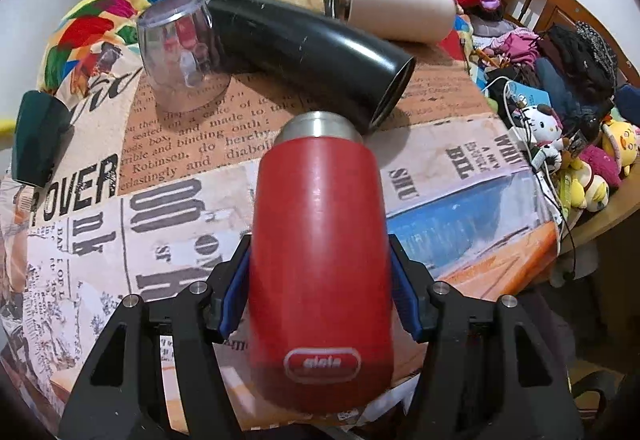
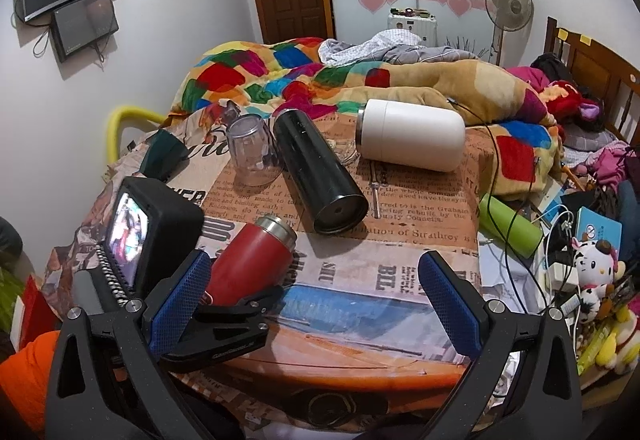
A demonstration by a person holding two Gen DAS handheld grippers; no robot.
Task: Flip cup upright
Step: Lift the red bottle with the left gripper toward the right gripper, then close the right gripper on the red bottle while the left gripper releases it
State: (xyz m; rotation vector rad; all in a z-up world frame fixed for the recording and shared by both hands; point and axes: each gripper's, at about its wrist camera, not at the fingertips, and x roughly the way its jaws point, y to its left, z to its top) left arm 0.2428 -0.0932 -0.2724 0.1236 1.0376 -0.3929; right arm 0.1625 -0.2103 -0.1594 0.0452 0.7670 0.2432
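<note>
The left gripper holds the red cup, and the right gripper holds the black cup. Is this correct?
Not entirely. The left gripper does hold the red cup, but the right wrist view shows the right gripper open and empty; the black cup lies on the table beyond it.

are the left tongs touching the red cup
Touching. The left wrist view shows the left tongs with both blue pads pressed against the sides of the red cup.

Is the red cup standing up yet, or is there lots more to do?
Not yet. Done: the left tool has clamped the red cup. In hand: the cup is tilted, steel neck pointing away, not standing. Left: turn it upright and set it on the table. The right tool is open, holding nothing.
</note>
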